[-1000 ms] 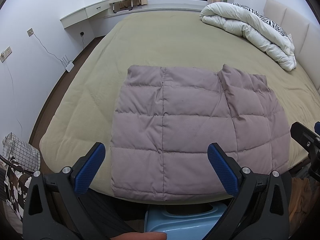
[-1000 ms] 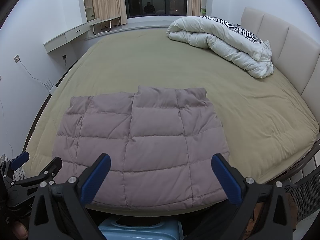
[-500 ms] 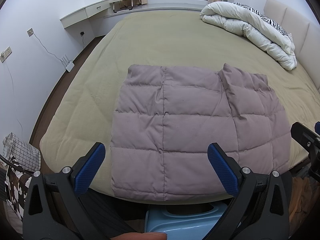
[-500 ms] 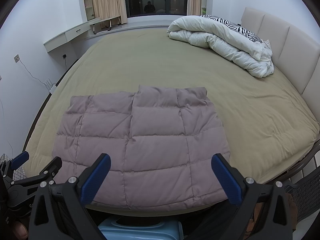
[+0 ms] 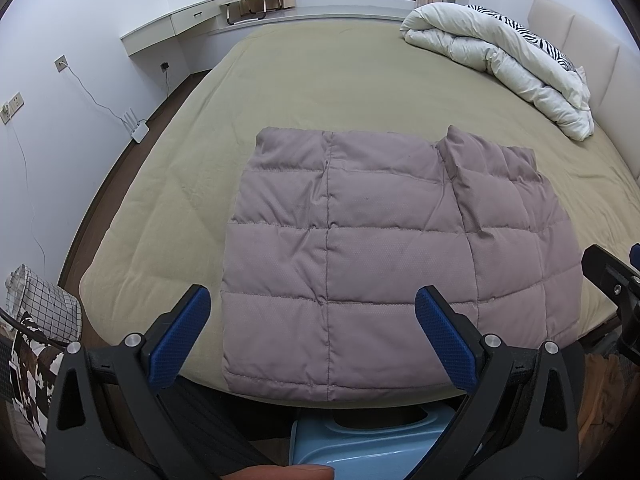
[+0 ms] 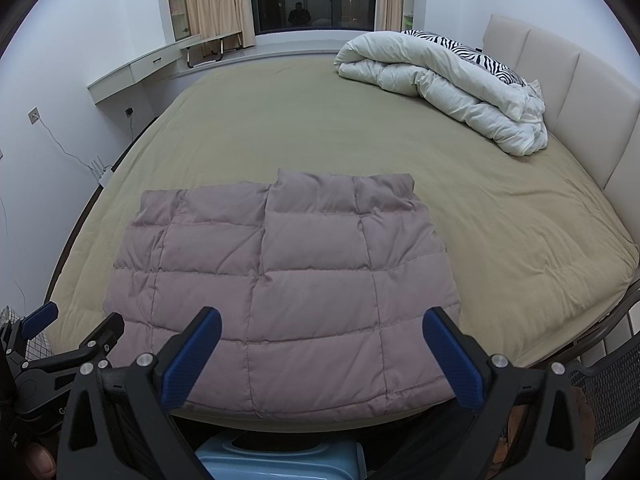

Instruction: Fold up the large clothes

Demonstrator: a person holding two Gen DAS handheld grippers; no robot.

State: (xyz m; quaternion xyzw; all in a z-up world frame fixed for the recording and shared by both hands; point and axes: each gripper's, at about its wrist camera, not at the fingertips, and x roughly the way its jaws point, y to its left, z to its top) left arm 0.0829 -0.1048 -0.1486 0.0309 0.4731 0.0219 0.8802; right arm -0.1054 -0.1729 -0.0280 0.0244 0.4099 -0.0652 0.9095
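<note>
A mauve quilted down garment (image 5: 380, 256) lies folded into a rough rectangle at the near edge of the olive bed (image 5: 320, 92); it also shows in the right wrist view (image 6: 280, 288). My left gripper (image 5: 312, 332) is open and empty, held just short of the garment's near hem. My right gripper (image 6: 320, 352) is open and empty too, above the near hem. Each gripper shows at the edge of the other's view: the right one (image 5: 612, 276) and the left one (image 6: 64, 340).
A rolled white duvet with a zebra-print pillow (image 6: 448, 84) lies at the far right by the padded headboard (image 6: 560, 80). A light blue stool (image 5: 360, 448) stands below the bed edge. A checked bag (image 5: 40, 308) sits at the left. A wall desk (image 6: 140, 72) stands at far left.
</note>
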